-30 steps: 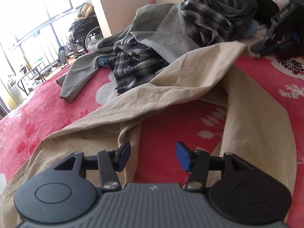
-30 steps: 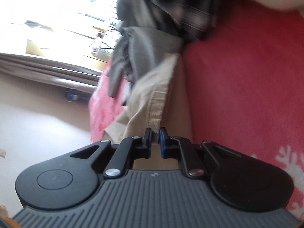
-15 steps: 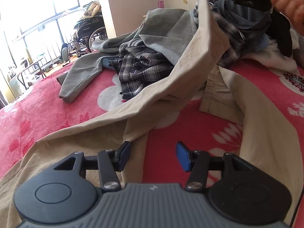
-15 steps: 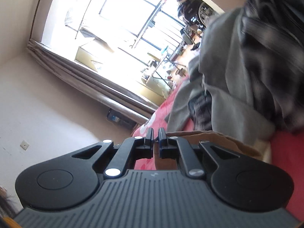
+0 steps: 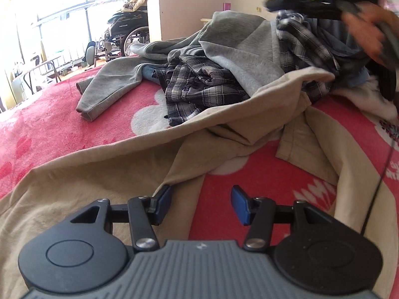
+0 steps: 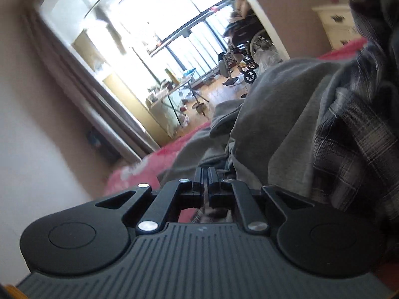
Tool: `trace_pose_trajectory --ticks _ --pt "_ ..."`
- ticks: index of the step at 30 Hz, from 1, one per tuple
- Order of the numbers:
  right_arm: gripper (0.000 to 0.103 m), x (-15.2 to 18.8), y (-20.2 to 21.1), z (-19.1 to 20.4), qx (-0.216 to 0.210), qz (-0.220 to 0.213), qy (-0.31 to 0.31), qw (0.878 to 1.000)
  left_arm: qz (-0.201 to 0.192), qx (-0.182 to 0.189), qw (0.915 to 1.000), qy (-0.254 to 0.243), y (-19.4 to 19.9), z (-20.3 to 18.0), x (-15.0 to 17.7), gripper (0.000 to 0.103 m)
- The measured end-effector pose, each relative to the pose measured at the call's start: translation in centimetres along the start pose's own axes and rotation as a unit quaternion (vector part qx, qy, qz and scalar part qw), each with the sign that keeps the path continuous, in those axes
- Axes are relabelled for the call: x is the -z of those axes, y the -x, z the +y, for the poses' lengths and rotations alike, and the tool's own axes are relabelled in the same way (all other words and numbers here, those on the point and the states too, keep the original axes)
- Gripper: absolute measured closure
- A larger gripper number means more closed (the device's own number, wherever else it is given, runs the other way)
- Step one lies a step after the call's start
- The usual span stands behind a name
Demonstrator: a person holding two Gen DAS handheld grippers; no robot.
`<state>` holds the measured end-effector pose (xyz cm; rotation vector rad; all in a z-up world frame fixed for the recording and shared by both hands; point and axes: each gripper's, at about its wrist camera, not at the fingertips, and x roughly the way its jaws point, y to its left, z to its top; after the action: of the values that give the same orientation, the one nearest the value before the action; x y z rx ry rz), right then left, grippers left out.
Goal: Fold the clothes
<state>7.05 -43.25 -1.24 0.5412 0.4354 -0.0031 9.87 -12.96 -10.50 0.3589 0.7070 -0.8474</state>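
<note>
Beige trousers (image 5: 119,164) lie unfolded; pile (image 5: 224,74) at 12 o'clock untouched. Left gripper (image 5: 200,200) jaws spread; right gripper (image 6: 205,174) jaws pressed together, contents unclear.

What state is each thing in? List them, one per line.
Left tool: open, empty, low over the trousers.
Right tool: shut, nothing visibly gripped.
Trousers: unfolded, rumpled, one end draped over the pile.
Hoodie: unfolded, heaped.
Plaid shirt: crumpled.
Blanket: spread flat.
</note>
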Motion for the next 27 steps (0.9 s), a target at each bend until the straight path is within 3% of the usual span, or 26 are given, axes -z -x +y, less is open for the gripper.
trace_pose_trajectory --ticks 2,4,6,8,11,13,14,15,16,21,27 --pt "0.096 1.8 1.8 3.0 0.018 0.022 0.128 0.991 0.000 0.003 1.0000 0.005 -0.3 0.2 0.0 0.049" --pt "0.077 4.1 2.9 4.5 0.031 0.047 0.222 0.973 -0.001 0.006 1.0000 0.007 -0.4 0.3 0.0 0.049" --pt "0.046 6.3 3.9 6.0 0.044 0.072 0.314 0.946 -0.002 0.008 0.9999 0.009 -0.6 0.4 0.0 0.049" --pt "0.042 8.6 5.0 7.5 0.056 0.096 0.403 0.909 -0.004 0.009 0.9999 0.006 -0.7 0.4 0.0 0.049" --pt "0.043 11.2 4.7 8.1 0.099 0.120 0.498 0.853 -0.007 0.010 0.9999 -0.005 -0.8 0.0 0.0 0.049" --pt "0.051 12.4 3.9 7.9 0.132 0.137 0.545 0.817 -0.008 0.009 0.9998 -0.012 -0.8 -0.2 0.1 0.049" --pt "0.079 12.4 2.8 7.5 0.148 0.147 0.556 0.804 -0.009 0.009 0.9998 -0.016 -0.9 -0.4 0.1 0.049" --pt "0.101 12.1 2.3 7.3 0.164 0.145 0.554 0.803 -0.010 0.011 0.9997 -0.018 -0.9 -0.4 0.1 0.049" --pt "0.102 11.7 1.8 7.2 0.180 0.142 0.552 0.802 -0.011 0.012 0.9997 -0.020 -0.9 -0.5 0.1 0.049" --pt "0.102 5.2 1.5 7.7 0.175 0.071 0.448 0.874 -0.014 0.019 0.9992 -0.031 -0.8 -0.7 0.1 0.051" --pt "0.101 -1.5 -6.8 3.9 0.196 0.090 0.319 0.923 -0.009 0.028 0.9982 -0.052 -0.7 -1.2 0.3 0.053"
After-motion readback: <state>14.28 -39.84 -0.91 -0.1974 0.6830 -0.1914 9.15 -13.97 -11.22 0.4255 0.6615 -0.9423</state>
